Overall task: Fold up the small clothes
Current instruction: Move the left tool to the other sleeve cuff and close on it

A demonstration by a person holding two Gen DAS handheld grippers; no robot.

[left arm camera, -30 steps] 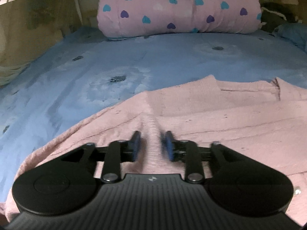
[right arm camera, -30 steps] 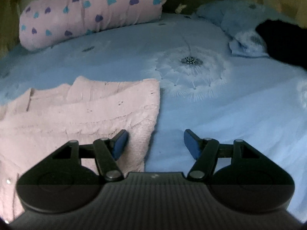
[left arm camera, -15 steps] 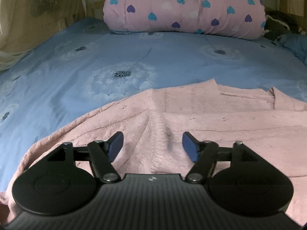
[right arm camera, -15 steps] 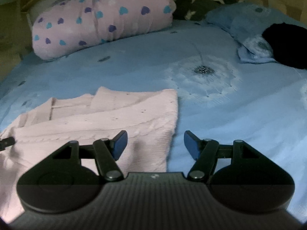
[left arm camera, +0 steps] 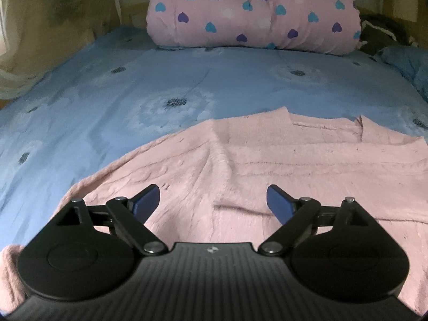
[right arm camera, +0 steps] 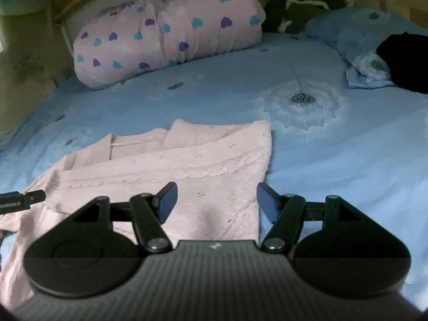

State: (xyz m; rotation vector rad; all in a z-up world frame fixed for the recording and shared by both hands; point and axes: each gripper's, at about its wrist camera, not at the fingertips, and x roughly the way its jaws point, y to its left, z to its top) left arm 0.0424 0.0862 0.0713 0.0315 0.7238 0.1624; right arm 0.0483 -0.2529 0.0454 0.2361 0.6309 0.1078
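Observation:
A pale pink knitted garment (left arm camera: 294, 160) lies folded on the blue bedspread (left arm camera: 133, 93). In the left wrist view my left gripper (left arm camera: 214, 200) hovers over the garment's left part, its jaws opening wide, with only loose cloth below them and no pad pressing. A raised ridge of cloth runs up between the fingers. In the right wrist view the same garment (right arm camera: 187, 165) lies left of centre. My right gripper (right arm camera: 216, 200) stands open above its right edge, gripping nothing. The tip of the left gripper (right arm camera: 26, 200) shows at the left border.
A rolled pink quilt with blue and purple hearts (left arm camera: 254, 13) lies at the head of the bed. A blue pillow (right arm camera: 355, 40), a black cloth (right arm camera: 406, 61) and dark clothes (right arm camera: 299, 8) sit at the back right. A curtain (left arm camera: 40, 26) hangs at the left.
My left gripper has let go of the pinched pink cloth and spread its jaws wide, pulling back and up. The right gripper has also risen and drawn back, its jaws unchanged.

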